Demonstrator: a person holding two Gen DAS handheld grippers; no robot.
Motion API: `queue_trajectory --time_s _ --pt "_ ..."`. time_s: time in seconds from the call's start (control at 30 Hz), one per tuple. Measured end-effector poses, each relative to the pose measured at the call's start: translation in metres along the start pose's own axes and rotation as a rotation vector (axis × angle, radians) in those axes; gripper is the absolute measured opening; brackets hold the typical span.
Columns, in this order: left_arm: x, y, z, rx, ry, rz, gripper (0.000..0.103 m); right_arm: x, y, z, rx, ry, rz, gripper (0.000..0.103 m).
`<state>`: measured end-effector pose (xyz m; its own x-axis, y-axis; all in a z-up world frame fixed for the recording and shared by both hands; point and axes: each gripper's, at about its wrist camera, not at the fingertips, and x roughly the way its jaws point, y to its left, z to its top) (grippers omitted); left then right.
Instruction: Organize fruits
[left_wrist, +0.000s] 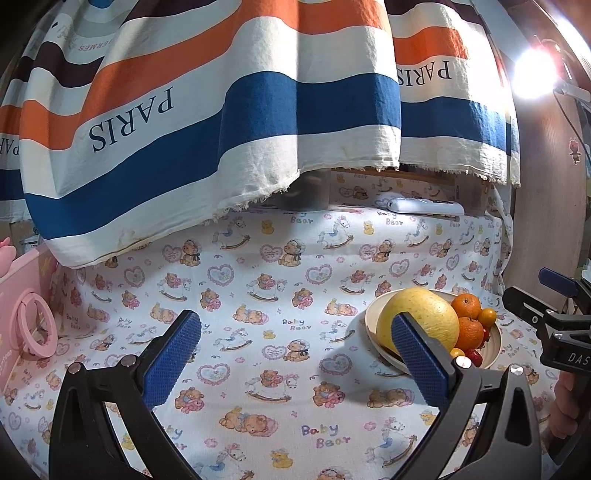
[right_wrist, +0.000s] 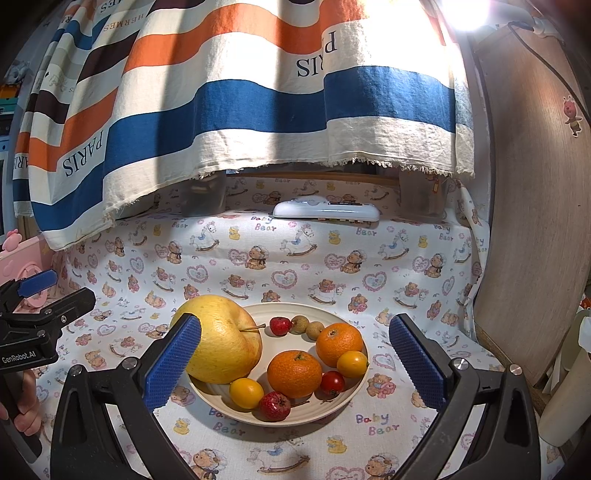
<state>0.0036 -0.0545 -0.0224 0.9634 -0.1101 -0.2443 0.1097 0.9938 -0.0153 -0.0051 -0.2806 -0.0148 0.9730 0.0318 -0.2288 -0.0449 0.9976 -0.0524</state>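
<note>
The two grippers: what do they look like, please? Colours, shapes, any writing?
Both the left gripper and the right gripper have curved black frames, silver screws, and flat blue fingers with a dotted texture. White lettering on one body reads "GenRobot.AI". No sleeves show.

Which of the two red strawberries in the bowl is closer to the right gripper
The strawberry at the bowl's front rim, beside the lower yellow tomato. The other strawberry lies at the far side, by two small brown fruits.

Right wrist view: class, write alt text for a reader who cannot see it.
A cream bowl of fruit sits on a bear-print cloth, framed by the open right gripper. It holds a large yellow apple, two oranges, small yellow and red fruits. The left gripper shows at the left edge.
</note>
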Motion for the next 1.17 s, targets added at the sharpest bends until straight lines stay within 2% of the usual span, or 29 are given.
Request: queue_trajectory --time_s 1.17 --pt "-0.0003 0.0010 -0.0024 0.002 0.000 0.002 0.102 -0.0005 -0.0002 -0.0006 -0.001 0.000 0.001 0.103"
